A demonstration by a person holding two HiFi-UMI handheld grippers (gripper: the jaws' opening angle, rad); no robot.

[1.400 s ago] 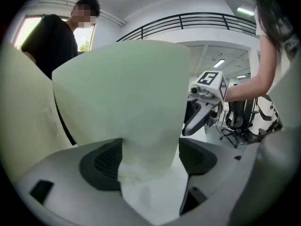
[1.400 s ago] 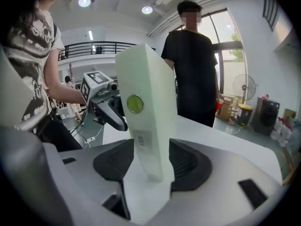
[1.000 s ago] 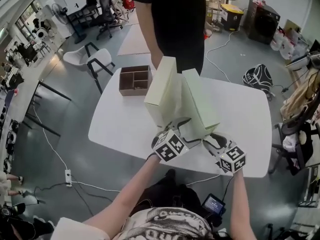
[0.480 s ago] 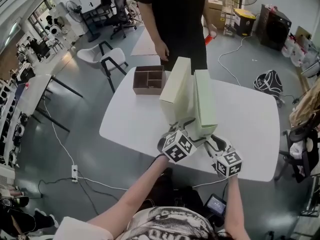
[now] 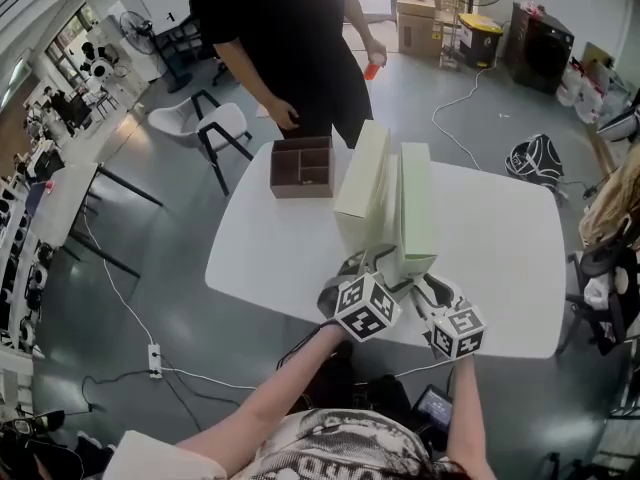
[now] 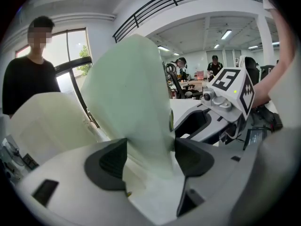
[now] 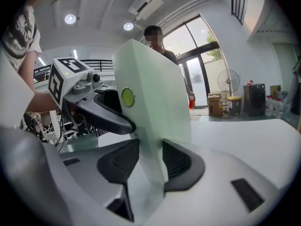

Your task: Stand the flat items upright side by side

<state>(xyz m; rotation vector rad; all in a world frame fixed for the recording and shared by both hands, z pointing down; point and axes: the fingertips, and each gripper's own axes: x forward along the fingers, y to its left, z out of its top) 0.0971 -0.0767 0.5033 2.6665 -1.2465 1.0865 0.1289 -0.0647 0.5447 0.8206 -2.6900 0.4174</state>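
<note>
Two pale green flat boxes stand on edge side by side on the white table point(image 5: 262, 258): the left box point(image 5: 362, 183) and the right box point(image 5: 416, 203). My left gripper point(image 5: 368, 266) is at their near ends. Its jaws have just been closing, and its own view shows the left gripper point(image 6: 149, 157) with both pads pressing on a green box point(image 6: 131, 93). In that view a cream box point(image 6: 42, 121) shows further left. My right gripper point(image 5: 415, 276) holds the right box's near end. In its own view the right gripper point(image 7: 150, 161) is shut on a green box point(image 7: 155, 102) with a round green sticker point(image 7: 127, 97).
A brown compartment tray point(image 5: 302, 166) sits at the table's far left edge. A person in black point(image 5: 280, 38) stands just behind it. A white chair point(image 5: 205, 128) stands left of the table, and cables lie on the floor around it.
The two boxes leaned apart in a V a second ago; now they stand nearly parallel and upright, close together. Both grippers shifted slightly with them. The person behind has moved left.
</note>
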